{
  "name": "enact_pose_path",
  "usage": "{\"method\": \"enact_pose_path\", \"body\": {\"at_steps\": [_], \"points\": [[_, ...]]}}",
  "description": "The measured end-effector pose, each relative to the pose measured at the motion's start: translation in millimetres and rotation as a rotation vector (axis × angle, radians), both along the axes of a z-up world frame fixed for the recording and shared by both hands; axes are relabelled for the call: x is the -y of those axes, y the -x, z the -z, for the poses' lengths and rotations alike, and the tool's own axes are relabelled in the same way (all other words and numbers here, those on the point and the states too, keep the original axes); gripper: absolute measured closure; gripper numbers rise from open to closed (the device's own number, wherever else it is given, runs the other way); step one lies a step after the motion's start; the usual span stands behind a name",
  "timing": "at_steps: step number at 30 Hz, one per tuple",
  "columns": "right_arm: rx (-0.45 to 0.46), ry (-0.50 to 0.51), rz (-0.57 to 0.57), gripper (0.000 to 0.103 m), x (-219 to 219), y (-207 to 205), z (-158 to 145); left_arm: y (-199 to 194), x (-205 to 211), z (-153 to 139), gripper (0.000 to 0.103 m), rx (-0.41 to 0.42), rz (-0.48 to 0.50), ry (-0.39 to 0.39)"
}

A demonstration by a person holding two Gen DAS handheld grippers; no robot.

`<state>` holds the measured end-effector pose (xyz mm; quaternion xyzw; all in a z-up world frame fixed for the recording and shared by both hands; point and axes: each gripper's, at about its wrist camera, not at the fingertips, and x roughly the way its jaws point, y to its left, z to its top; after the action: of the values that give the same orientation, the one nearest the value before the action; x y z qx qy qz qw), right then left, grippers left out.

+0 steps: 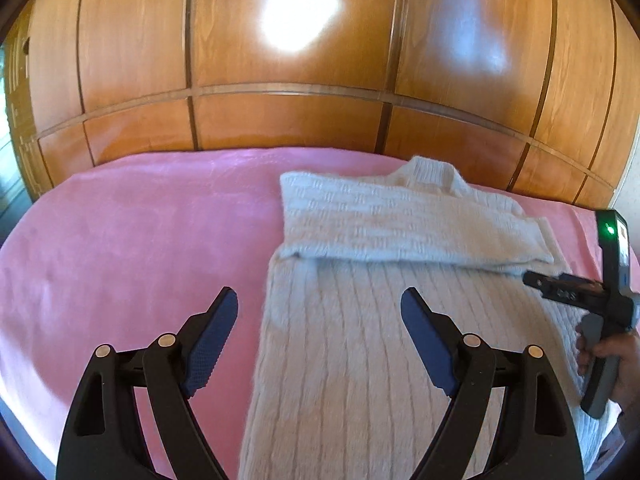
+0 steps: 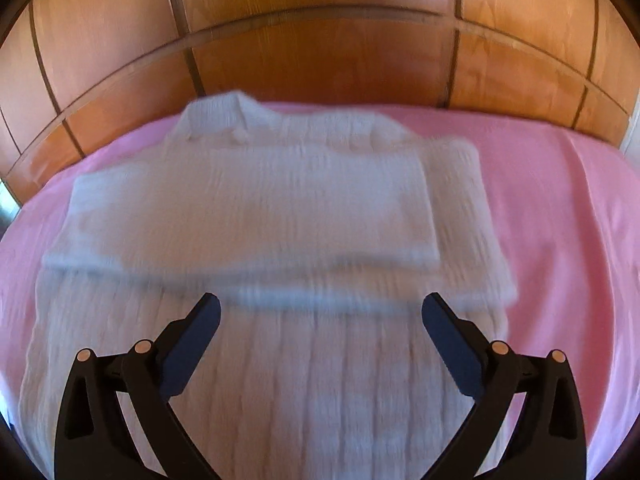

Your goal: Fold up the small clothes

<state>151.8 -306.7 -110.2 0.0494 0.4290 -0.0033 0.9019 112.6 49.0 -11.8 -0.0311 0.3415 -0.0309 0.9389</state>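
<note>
The left wrist view sits low over the near left edge of the white sweater (image 1: 360, 320), looking across the pink bed (image 1: 120, 240) toward the wooden wardrobe (image 1: 280, 120); the right gripper (image 1: 532, 280) enters its right edge. The right wrist view hovers close above the sweater's middle, facing the same wardrobe; both share sweater, bed and panelling.
</note>
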Motion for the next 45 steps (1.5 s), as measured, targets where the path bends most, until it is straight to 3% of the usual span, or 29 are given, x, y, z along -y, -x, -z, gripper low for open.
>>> {"method": "enact_pose_path", "body": {"at_steps": [12,17,21,24,27,29,34,38,41,45], "points": [[-0.05,-0.053,-0.023,0.002,31.2,102.0,8.3,39.2,-29.5,40.7,0.02,-0.102,-0.021,0.011],[-0.065,-0.152,-0.018,0.006,51.5,138.1,9.0,68.8,-58.8,56.4,0.022,-0.166,-0.011,0.105],[-0.107,-0.204,-0.059,0.026,51.7,162.2,16.3,89.0,-67.9,73.8,0.048,-0.271,0.051,0.237],[-0.128,-0.206,-0.109,0.041,44.5,179.3,15.2,102.4,-63.3,80.0,0.052,-0.281,0.08,0.237],[-0.159,-0.202,-0.148,0.062,39.4,190.9,16.9,107.8,-56.7,82.1,0.085,-0.311,0.125,0.265],[-0.18,-0.213,-0.183,0.089,35.9,191.8,14.7,109.2,-49.7,80.3,0.097,-0.314,0.157,0.248],[-0.09,-0.291,-0.229,0.092,32.2,187.2,-19.0,99.4,-58.3,51.4,0.097,-0.266,0.221,0.387],[0.0,-0.379,-0.202,0.093,40.6,155.9,-40.7,70.3,-69.7,31.4,0.098,-0.219,0.192,0.508],[0.023,-0.403,-0.139,0.095,49.6,124.2,-41.6,36.5,-70.1,26.2,0.098,-0.207,0.162,0.551],[-0.006,-0.417,-0.045,0.095,69.0,80.7,-31.3,-15.9,-64.0,26.5,0.098,-0.221,0.125,0.546]]}}
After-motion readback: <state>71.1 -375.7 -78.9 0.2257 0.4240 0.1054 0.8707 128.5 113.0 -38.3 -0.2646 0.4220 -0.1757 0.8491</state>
